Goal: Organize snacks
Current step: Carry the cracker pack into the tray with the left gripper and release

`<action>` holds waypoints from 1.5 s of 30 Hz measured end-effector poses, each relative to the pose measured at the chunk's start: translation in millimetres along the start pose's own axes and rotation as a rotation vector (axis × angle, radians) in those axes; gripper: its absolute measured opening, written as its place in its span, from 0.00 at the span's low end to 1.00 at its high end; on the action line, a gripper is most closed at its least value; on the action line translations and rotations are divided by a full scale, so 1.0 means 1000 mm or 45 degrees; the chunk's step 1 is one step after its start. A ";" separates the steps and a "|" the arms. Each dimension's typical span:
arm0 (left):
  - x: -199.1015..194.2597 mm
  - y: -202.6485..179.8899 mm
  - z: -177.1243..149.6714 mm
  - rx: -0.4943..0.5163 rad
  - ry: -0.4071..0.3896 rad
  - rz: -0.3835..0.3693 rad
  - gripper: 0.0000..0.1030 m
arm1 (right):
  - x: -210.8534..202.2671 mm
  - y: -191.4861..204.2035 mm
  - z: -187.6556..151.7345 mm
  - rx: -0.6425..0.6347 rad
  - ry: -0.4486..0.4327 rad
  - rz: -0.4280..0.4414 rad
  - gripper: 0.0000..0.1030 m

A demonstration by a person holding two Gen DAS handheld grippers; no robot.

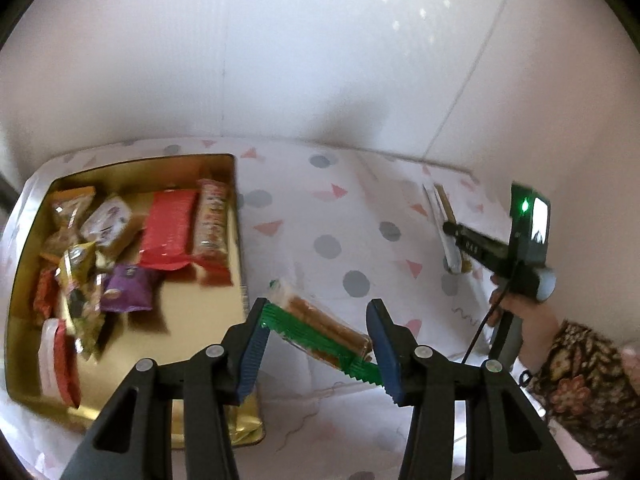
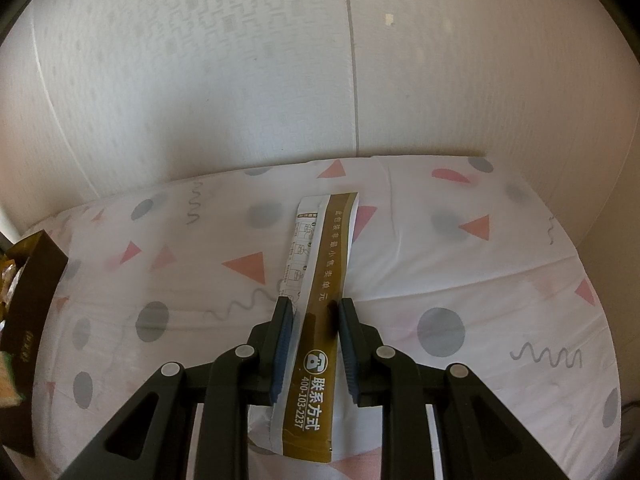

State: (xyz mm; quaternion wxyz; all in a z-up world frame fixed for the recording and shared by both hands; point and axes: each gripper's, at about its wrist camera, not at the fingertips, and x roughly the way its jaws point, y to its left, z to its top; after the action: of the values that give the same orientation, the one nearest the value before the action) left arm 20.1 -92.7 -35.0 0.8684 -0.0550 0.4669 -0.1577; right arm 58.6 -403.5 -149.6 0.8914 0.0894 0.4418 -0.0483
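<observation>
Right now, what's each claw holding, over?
Left gripper clamped on green cracker pack, beside gold tin. Right gripper shut on brown-white sachet over dotted cloth. Path clear.

Two grippers are working here, the left gripper (image 1: pixel 318 344) and the right gripper (image 2: pixel 312 344), each showing two blue-padded fingers. One gold tin (image 1: pixel 240 240) is sitting at nine o'clock, holding roughly nine or ten wrapped snacks; blur is making an exact count impossible. One green-wrapped biscuit pack (image 1: pixel 324 332) is hanging at six o'clock. One long white-and-gold sachet (image 2: pixel 320 280) is lying at three o'clock. One patterned cloth (image 1: pixel 340 220) is covering the surface
</observation>
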 end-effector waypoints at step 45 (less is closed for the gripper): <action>-0.017 0.178 -0.060 -0.247 0.185 0.160 0.45 | -0.065 0.027 0.012 0.037 0.017 0.072 0.17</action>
State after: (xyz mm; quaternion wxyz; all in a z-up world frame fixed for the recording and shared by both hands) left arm 1.2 84.2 -98.8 0.8310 -0.0979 0.5442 -0.0606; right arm 33.2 -379.2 -88.0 0.8881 0.1150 0.4442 -0.0287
